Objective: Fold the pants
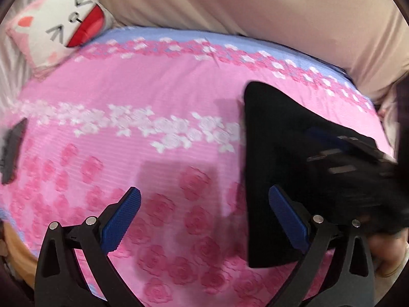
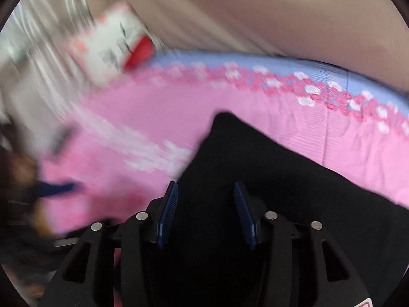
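The black pants (image 1: 276,158) lie folded into a compact shape on the pink flowered bedspread (image 1: 143,87), at the right of the left wrist view. My left gripper (image 1: 204,199) is open and empty over the bedspread, just left of the pants; its right finger overlaps their edge. In the right wrist view the pants (image 2: 255,158) fill the lower middle. My right gripper (image 2: 205,192) is open above them with nothing between the blue pads (image 2: 167,215). The right gripper also shows in the left wrist view (image 1: 342,158), over the pants. The right wrist view is blurred.
A white and pink cat cushion (image 1: 58,30) lies at the bed's far left corner. Beige upholstery (image 1: 255,2) runs along the far side. A dark flat object (image 1: 12,151) lies at the left edge of the bed.
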{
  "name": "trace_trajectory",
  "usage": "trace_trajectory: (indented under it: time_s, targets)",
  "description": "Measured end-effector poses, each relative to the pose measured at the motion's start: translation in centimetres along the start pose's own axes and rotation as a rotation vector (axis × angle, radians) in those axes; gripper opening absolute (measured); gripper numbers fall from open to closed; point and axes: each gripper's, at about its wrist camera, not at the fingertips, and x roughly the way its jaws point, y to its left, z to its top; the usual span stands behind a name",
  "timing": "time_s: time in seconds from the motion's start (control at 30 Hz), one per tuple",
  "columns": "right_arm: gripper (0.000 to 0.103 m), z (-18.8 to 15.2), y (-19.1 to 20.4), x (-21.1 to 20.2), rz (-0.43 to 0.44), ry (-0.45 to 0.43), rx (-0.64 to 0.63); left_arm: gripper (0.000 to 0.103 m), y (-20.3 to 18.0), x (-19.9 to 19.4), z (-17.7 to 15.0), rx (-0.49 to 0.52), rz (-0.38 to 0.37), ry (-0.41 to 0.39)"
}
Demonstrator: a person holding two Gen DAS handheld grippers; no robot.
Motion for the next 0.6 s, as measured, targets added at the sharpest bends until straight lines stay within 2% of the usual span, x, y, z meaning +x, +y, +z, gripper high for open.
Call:
trace_trajectory:
  time_s: [0.07, 0.1, 0.13, 0.2, 0.27, 0.33, 0.4, 0.47, 0.53, 0.6]
  targets:
    - [0.065, -1.0, -2.4, -3.9, -0.045, -0.074, 0.078, 0.098, -0.2, 0.4, -0.3, -0.007, -0.076, 0.02]
    - [0.083, -2.1, -4.5, -6.7, -0.1, -0.114, 0.138, 0.098, -0.5, 0.9, -0.5, -0.016, -0.128, 0.039]
    - [0.086, -3.0, -6.4, -8.8, -0.16, -0.14, 0.195, 0.098, -0.8, 1.3, -0.7, -0.023, -0.165, 0.059]
    - [0.086, -6.1, -10.2, -13.3, -0.289, -0.153, 0.329, 0.098, -1.7, 2.5, -1.1, -0.027, -0.22, 0.107]
    - [0.087, -9.1, -13.2, -15.7, -0.33, -0.132, 0.456, 0.098, -2.8, 3.4, -1.6, -0.017, -0.23, 0.121]
    - [0.087, -11.8, -15.1, -16.7, -0.27, -0.122, 0.566, 0.098, -4.0, 3.7, -1.9, -0.004, -0.249, 0.123]
    - [0.087, -13.9, -16.2, -16.3, -0.168, -0.104, 0.666, 0.098, -5.0, 4.0, -2.3, 0.014, -0.274, 0.148]
    - [0.087, -15.0, -16.6, -15.1, -0.077, -0.084, 0.708, 0.098, -5.7, 4.4, -2.8, 0.013, -0.309, 0.182]
    - [0.087, -15.4, -16.7, -13.9, 0.017, -0.06, 0.736, 0.098, -6.2, 4.3, -3.2, 0.015, -0.303, 0.163]
    - [0.088, -15.6, -16.3, -13.0, 0.052, -0.05, 0.752, 0.098, -6.6, 4.4, -3.3, 0.008, -0.297, 0.163]
